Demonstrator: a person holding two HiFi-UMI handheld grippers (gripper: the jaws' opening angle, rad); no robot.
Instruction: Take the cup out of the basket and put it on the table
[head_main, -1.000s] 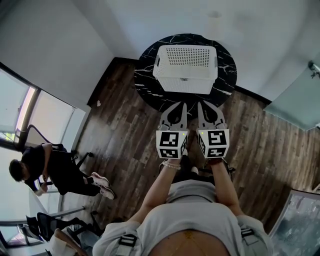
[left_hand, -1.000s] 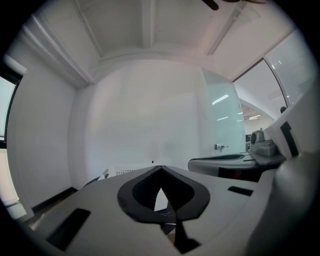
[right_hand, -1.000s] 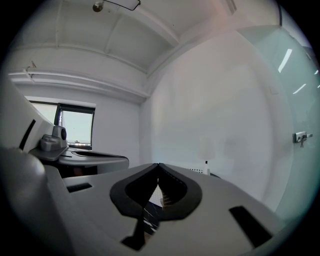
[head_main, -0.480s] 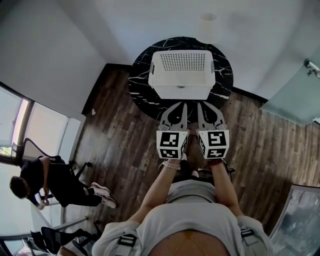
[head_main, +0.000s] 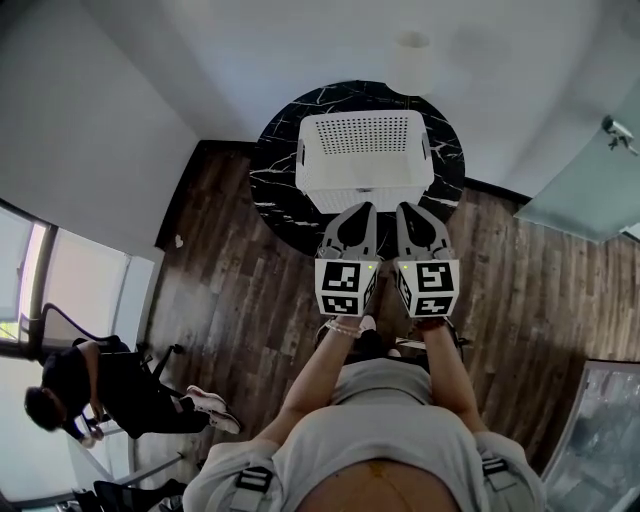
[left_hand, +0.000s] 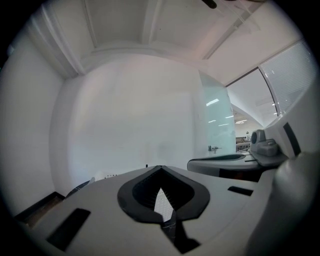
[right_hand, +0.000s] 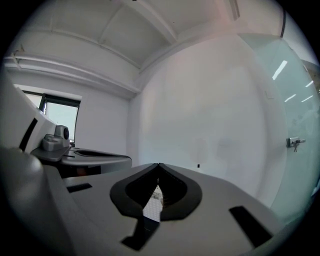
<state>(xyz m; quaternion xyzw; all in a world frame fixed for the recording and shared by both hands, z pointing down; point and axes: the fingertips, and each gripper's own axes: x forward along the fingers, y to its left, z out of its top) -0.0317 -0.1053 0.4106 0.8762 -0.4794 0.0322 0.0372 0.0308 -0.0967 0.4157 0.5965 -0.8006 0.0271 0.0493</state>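
Note:
A white perforated basket (head_main: 365, 188) stands on a round black marble table (head_main: 275, 170) in the head view. No cup shows in any view. My left gripper (head_main: 364, 208) and right gripper (head_main: 403, 208) are held side by side over the table's near edge, just short of the basket's front wall. Both are shut with nothing between their jaws. In the left gripper view the left gripper (left_hand: 160, 168) points at a bare white wall, with a sliver of the basket showing through its jaw window. The right gripper (right_hand: 158, 165) in its own view faces the same wall.
Dark wooden floor (head_main: 240, 290) surrounds the table. White walls meet behind it. A frosted glass partition (head_main: 580, 190) stands at the right. A seated person (head_main: 100, 395) is at the lower left, well away from the table.
The table and basket have drawn closer to both grippers, whose tips now reach over the table's near edge. The grippers stay side by side and shut.

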